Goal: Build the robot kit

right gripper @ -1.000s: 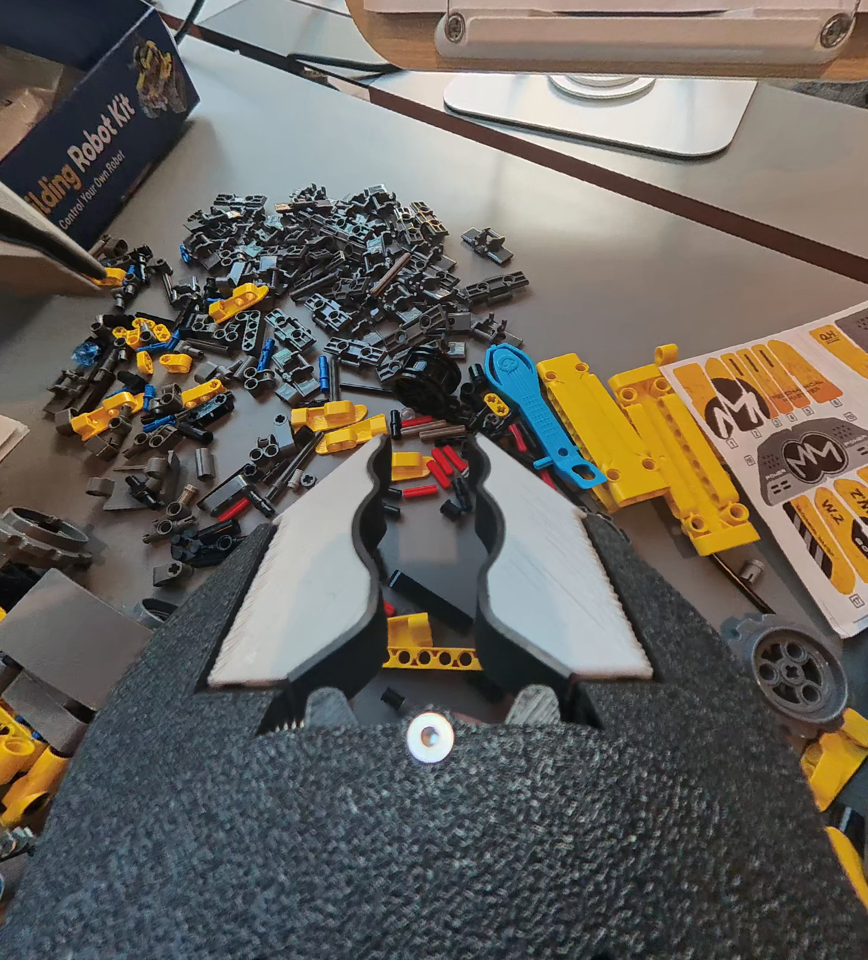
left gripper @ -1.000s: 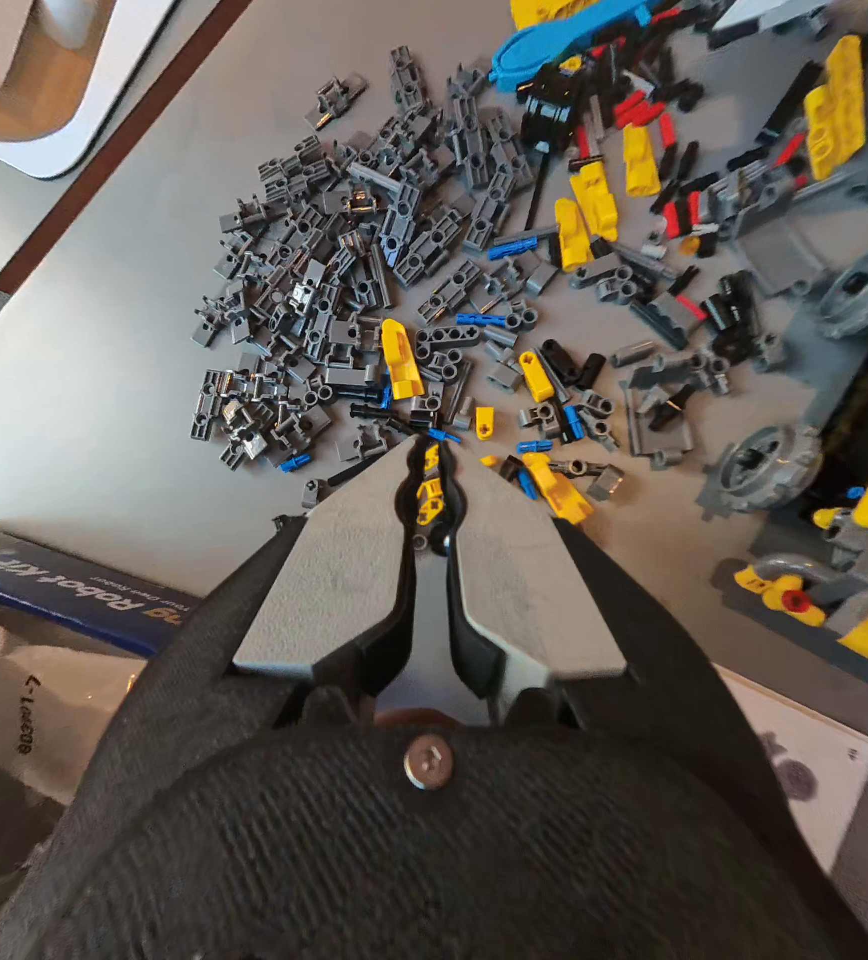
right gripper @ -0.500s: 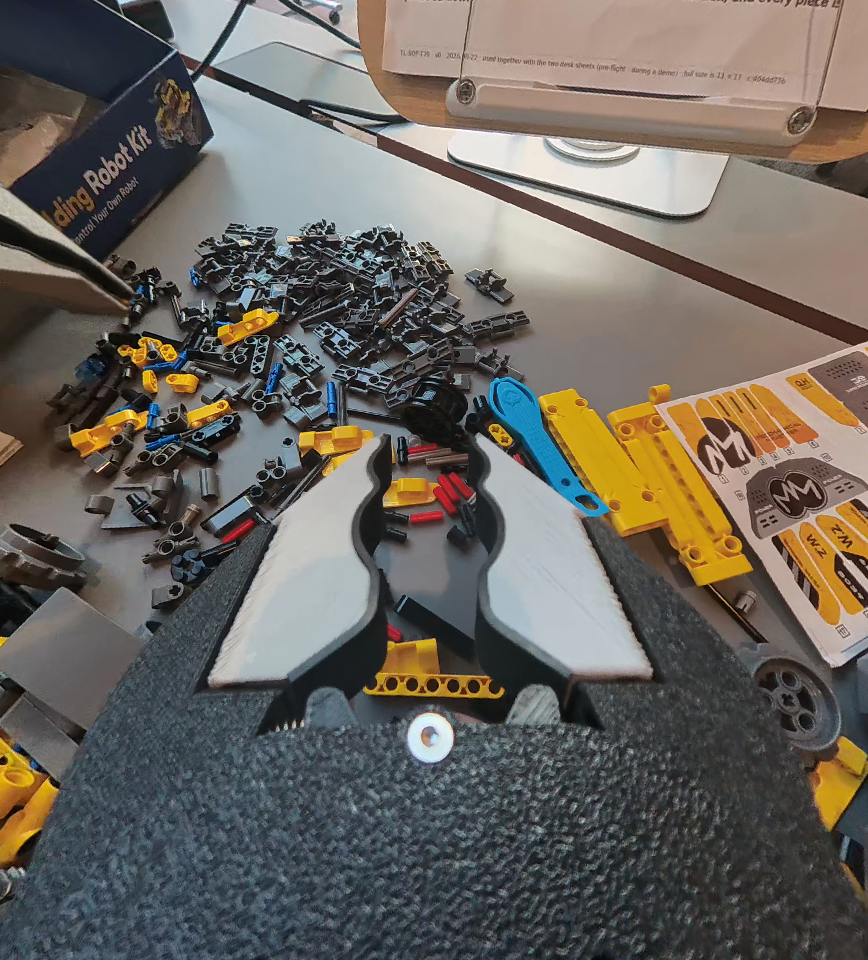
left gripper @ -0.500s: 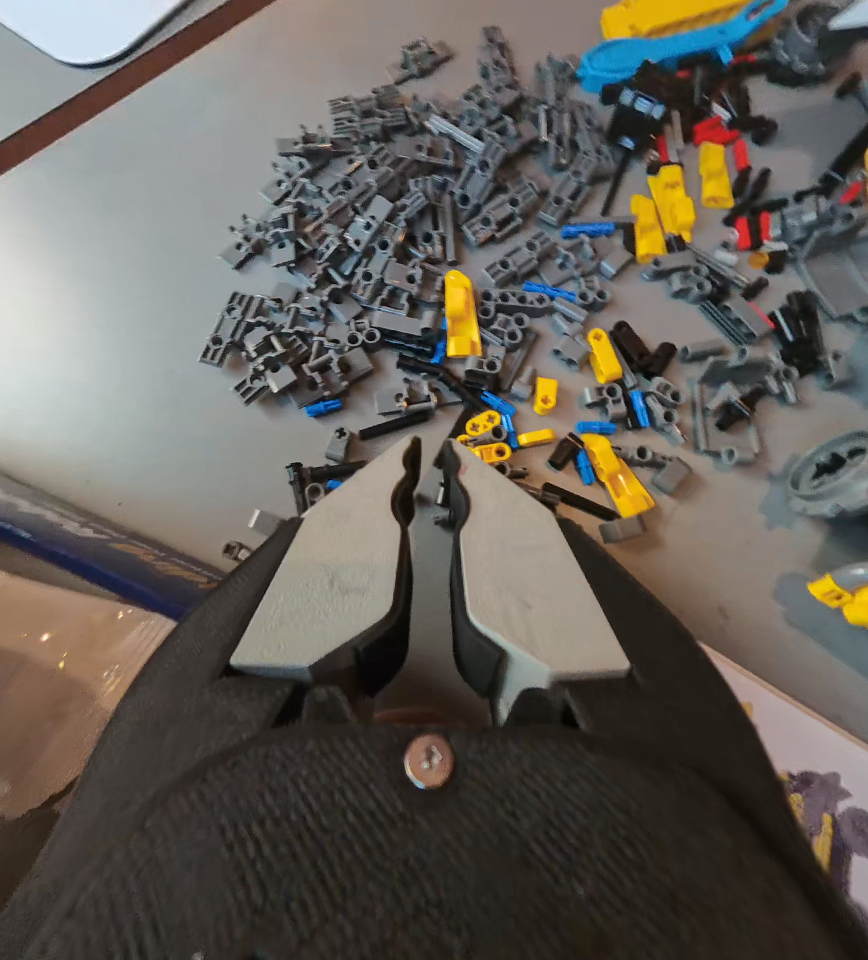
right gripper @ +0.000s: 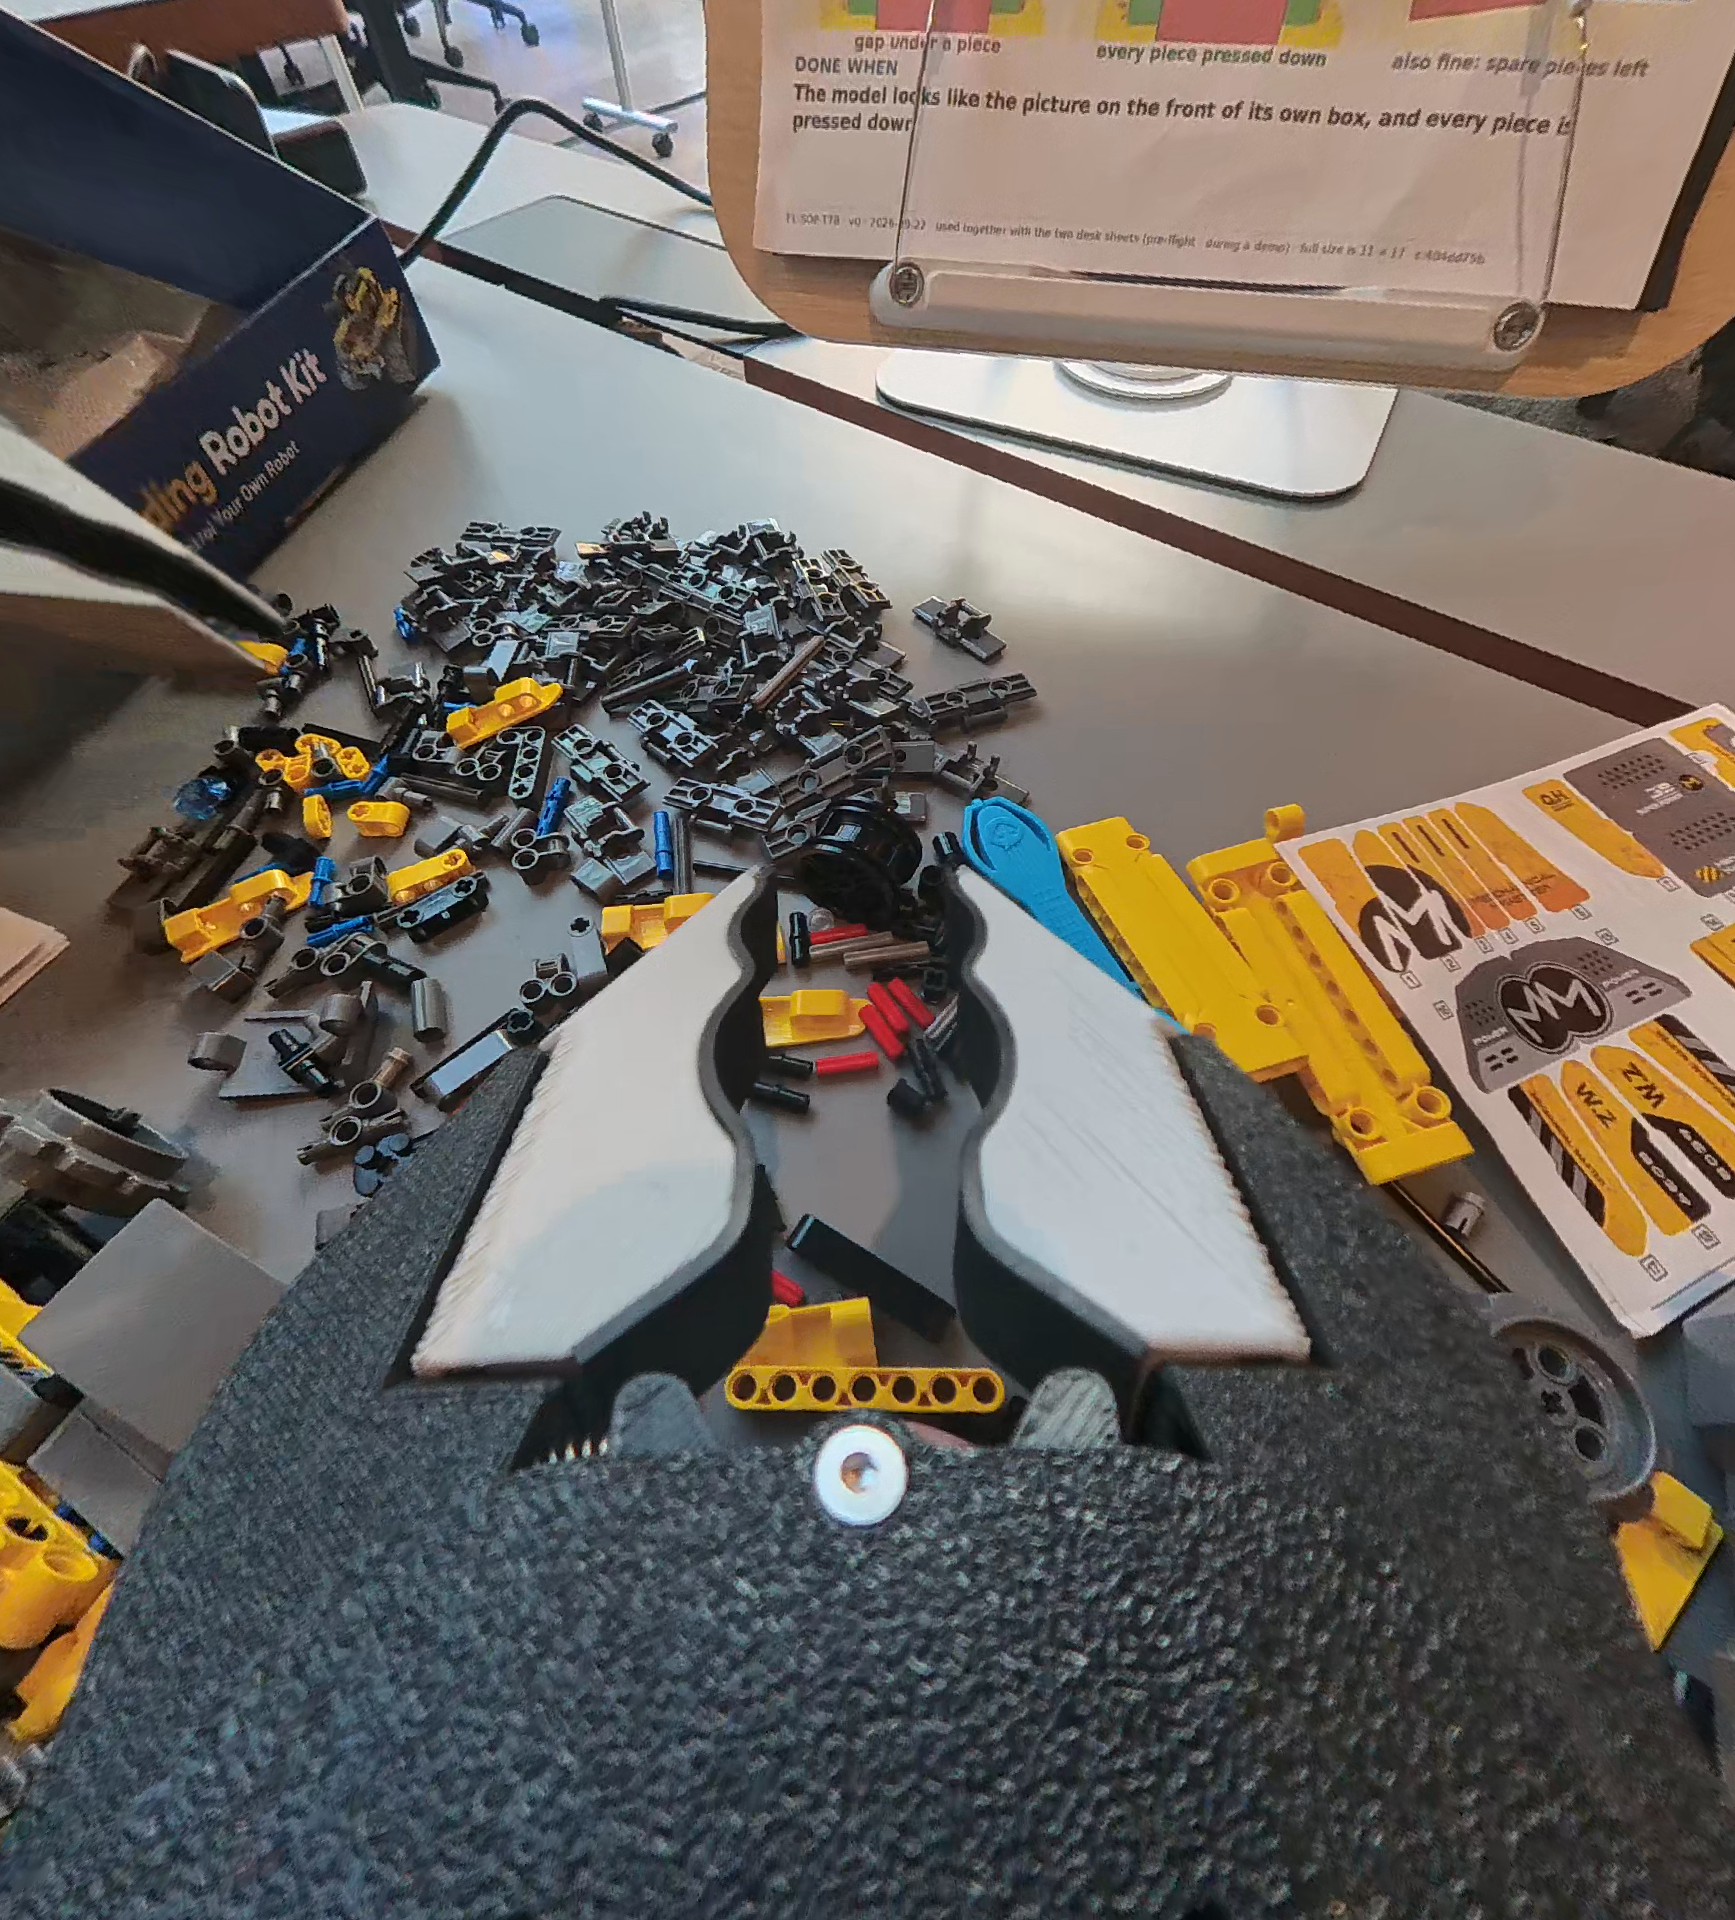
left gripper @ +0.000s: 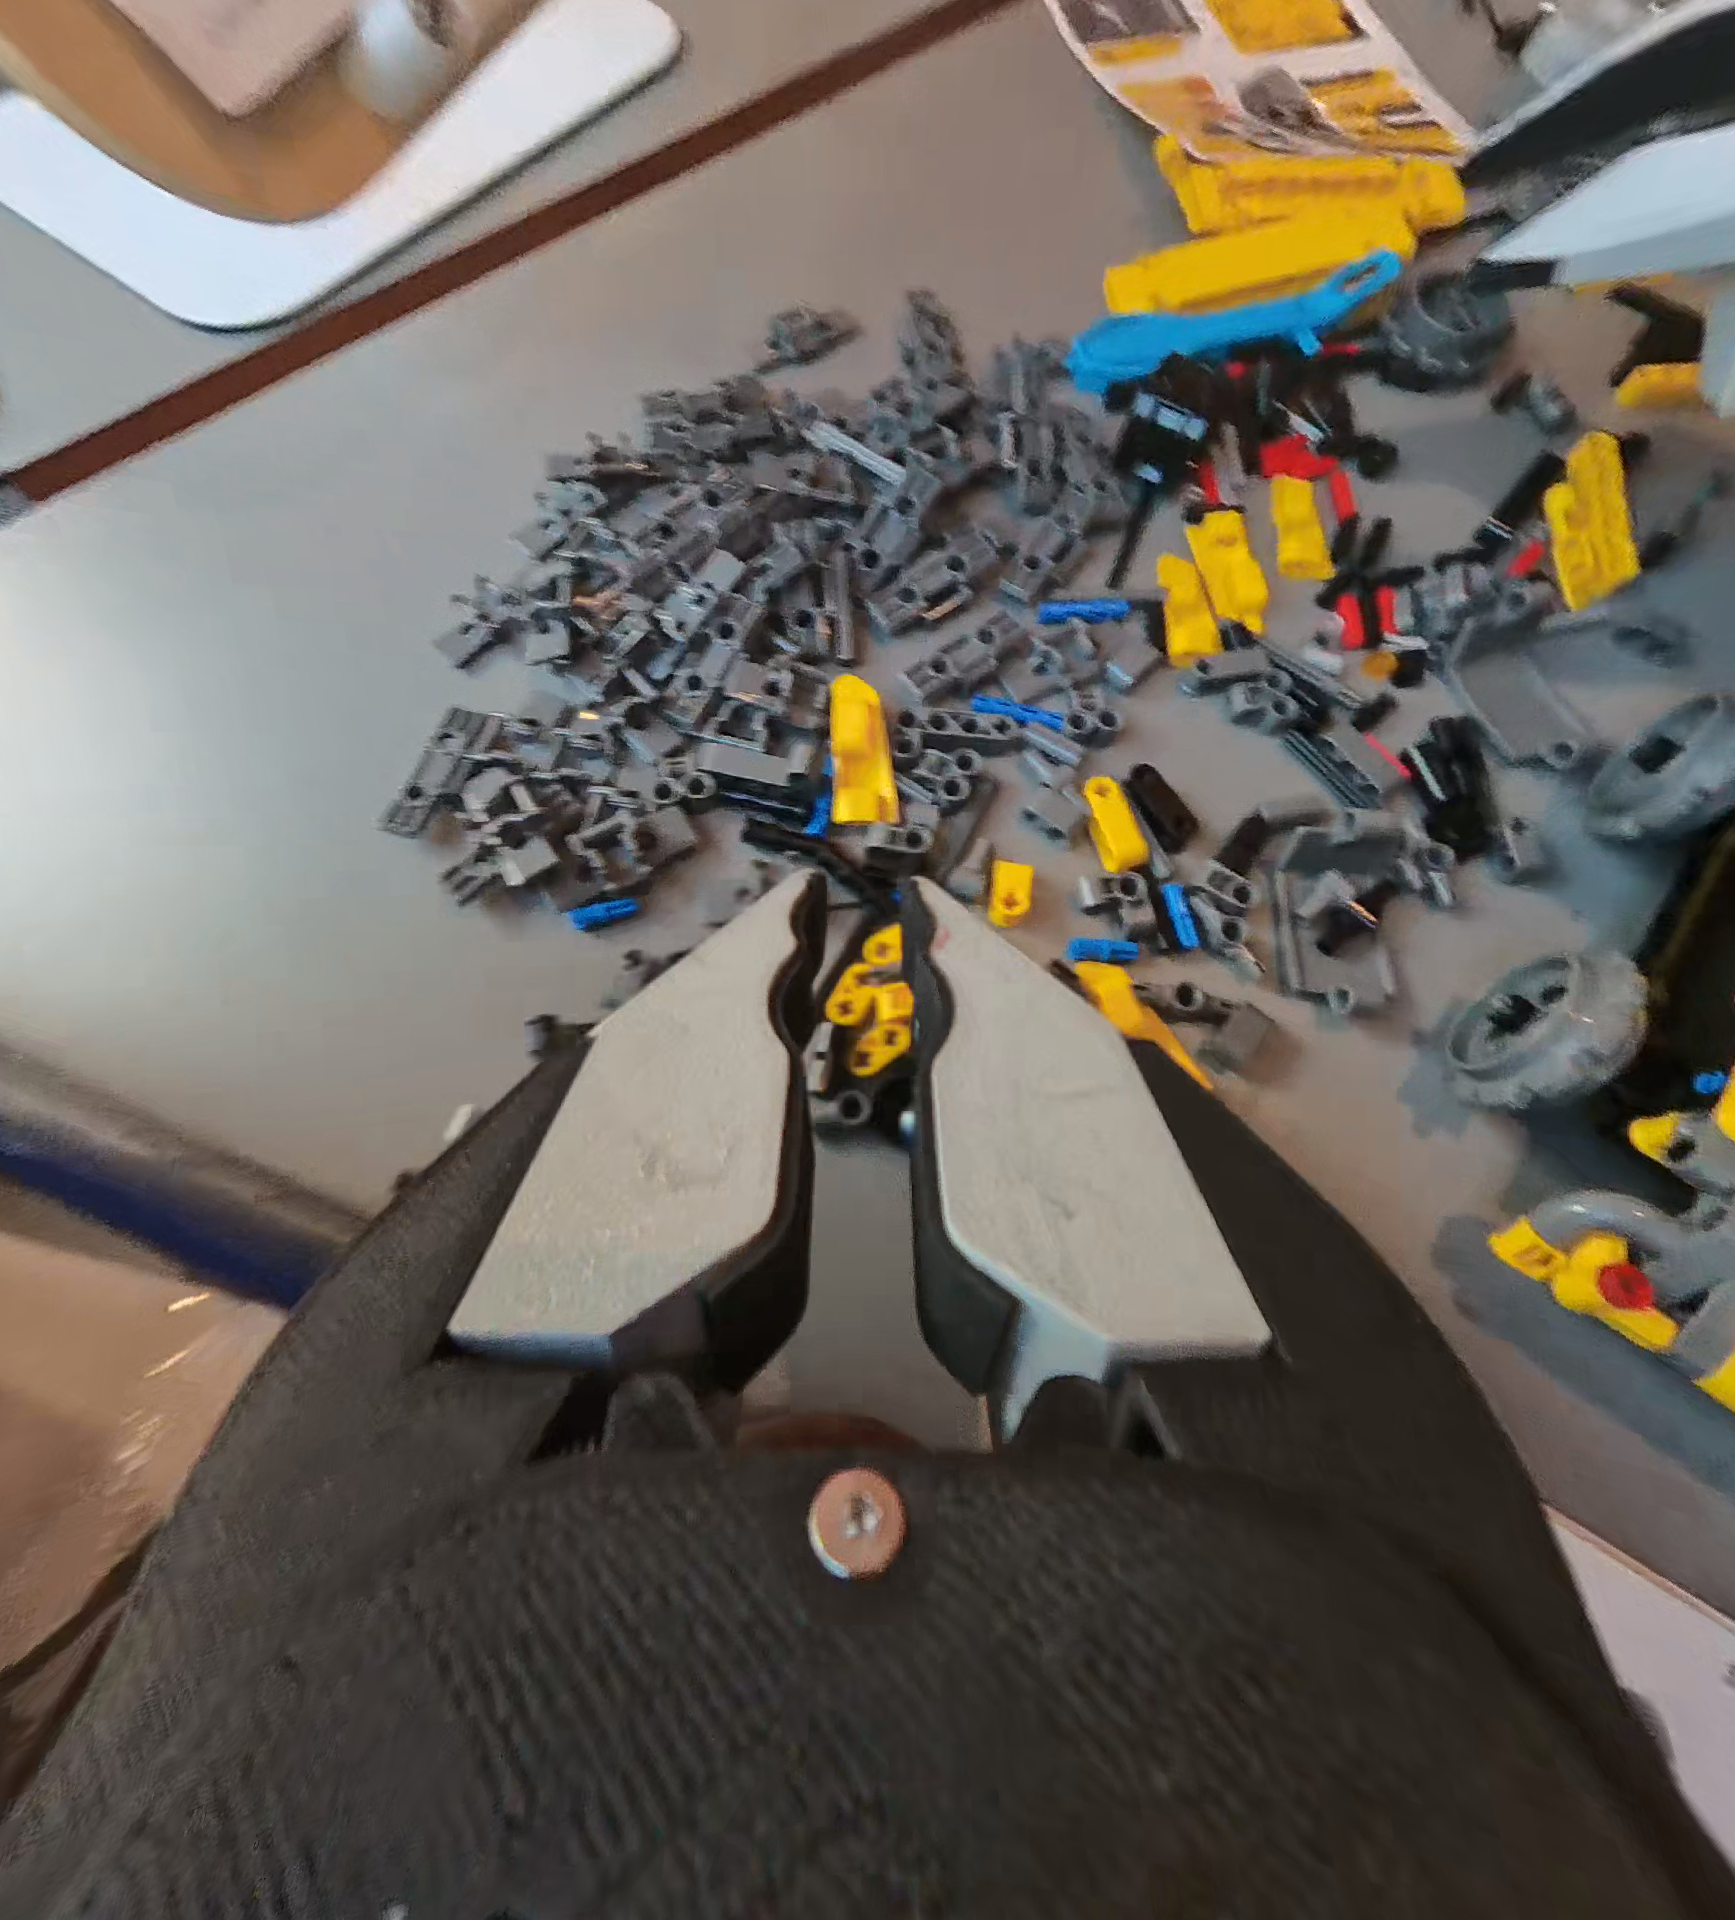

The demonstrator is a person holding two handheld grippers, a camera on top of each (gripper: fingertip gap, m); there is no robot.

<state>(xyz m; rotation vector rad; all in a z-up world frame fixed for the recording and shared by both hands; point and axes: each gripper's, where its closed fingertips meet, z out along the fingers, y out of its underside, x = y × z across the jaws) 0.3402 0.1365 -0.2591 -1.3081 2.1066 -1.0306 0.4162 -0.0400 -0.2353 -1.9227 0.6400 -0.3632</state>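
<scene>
The left gripper [left gripper: 858, 902] has swung back over the pile's near edge: half a second ago it sat short of the bricks, and now its jaws, set narrow with a slim gap, straddle a cluster of small yellow connectors [left gripper: 868, 1013] just below centre of the left wrist view. Whether the pads actually pinch them cannot be told; the frame is blurred. The big heap of dark grey connector pieces [left gripper: 759, 623] spreads above, a blue lever tool [left gripper: 1227, 327] at the upper right.

The right gripper [right gripper: 858, 883] has barely shifted, hovering with jaws wide and empty above red and black pins [right gripper: 884, 1013] on the grey tabletop [right gripper: 1206, 644]. A sticker sheet [right gripper: 1590, 997] lies at right, a dark blue kit box [right gripper: 250, 405] at upper left.
</scene>
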